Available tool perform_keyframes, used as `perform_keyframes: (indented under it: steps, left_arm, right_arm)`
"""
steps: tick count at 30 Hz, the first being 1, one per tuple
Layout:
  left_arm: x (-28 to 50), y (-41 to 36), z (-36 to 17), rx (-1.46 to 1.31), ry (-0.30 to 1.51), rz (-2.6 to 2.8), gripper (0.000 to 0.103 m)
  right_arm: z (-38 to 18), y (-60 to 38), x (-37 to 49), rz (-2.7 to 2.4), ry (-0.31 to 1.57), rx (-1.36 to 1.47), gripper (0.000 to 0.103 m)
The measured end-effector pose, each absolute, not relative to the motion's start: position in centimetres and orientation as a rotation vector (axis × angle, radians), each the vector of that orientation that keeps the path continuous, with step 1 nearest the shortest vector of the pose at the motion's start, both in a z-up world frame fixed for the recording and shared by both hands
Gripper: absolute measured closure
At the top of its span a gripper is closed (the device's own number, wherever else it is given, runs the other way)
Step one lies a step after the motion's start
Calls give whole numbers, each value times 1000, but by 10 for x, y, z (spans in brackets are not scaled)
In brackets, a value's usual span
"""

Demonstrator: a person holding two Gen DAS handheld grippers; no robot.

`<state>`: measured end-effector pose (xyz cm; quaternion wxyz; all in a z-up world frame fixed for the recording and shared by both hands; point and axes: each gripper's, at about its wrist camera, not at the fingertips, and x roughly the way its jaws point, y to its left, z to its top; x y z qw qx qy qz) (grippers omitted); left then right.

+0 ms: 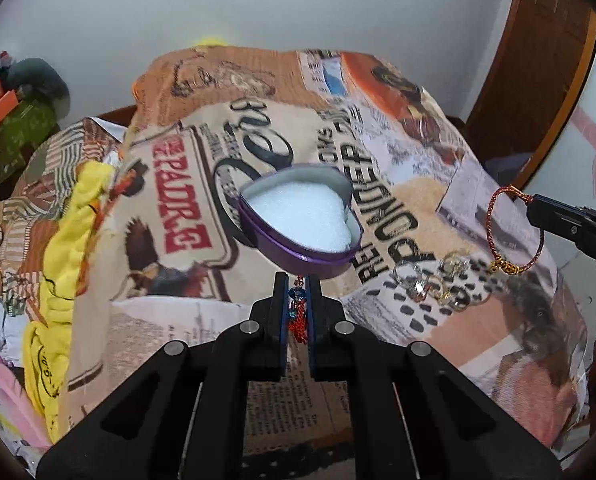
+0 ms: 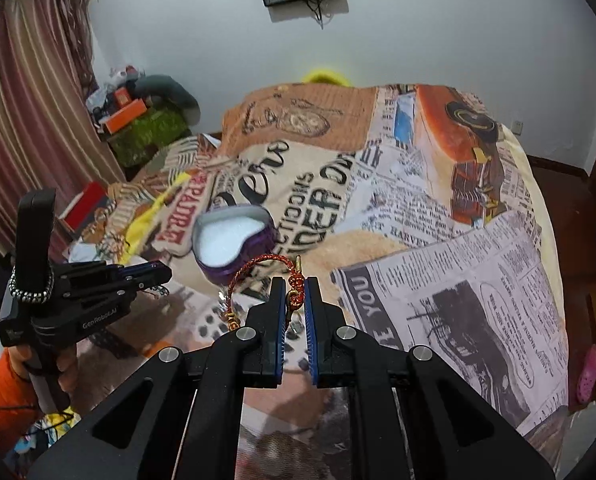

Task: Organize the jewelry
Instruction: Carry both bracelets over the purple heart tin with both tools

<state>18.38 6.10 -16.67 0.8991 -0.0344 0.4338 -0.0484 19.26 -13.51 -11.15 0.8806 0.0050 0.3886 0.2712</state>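
Observation:
An open purple heart-shaped tin (image 1: 301, 220) with white foam inside lies on the newspaper-print blanket (image 1: 377, 152); it also shows in the right wrist view (image 2: 234, 240). My left gripper (image 1: 297, 282) is shut on a red bead-and-tassel piece with a blue gem (image 1: 298, 308), just in front of the tin. My right gripper (image 2: 296, 284) is shut on a red braided cord bracelet (image 2: 258, 266) with gold beads, held above the blanket right of the tin; it also shows in the left wrist view (image 1: 493, 216). Several clear rings (image 1: 429, 280) lie on the blanket near the bracelet.
Yellow cloth (image 1: 66, 240) lies bunched at the blanket's left edge. A green box with an orange box on top (image 2: 138, 128) stands at the back left by striped curtains (image 2: 26, 112). A wooden door frame (image 1: 537, 80) is at the right.

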Motion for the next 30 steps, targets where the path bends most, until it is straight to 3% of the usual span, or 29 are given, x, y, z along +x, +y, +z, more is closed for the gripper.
perform_keyframes:
  steps: [15,30]
  left_arm:
    - [185,78,-108,-87,731,-65,97]
    - [213,88,-113,-90,720,-37,97]
  right_arm:
    - [-83,-111,217,577,714,35,95]
    - [-98,-65,249,668,769,-38,95]
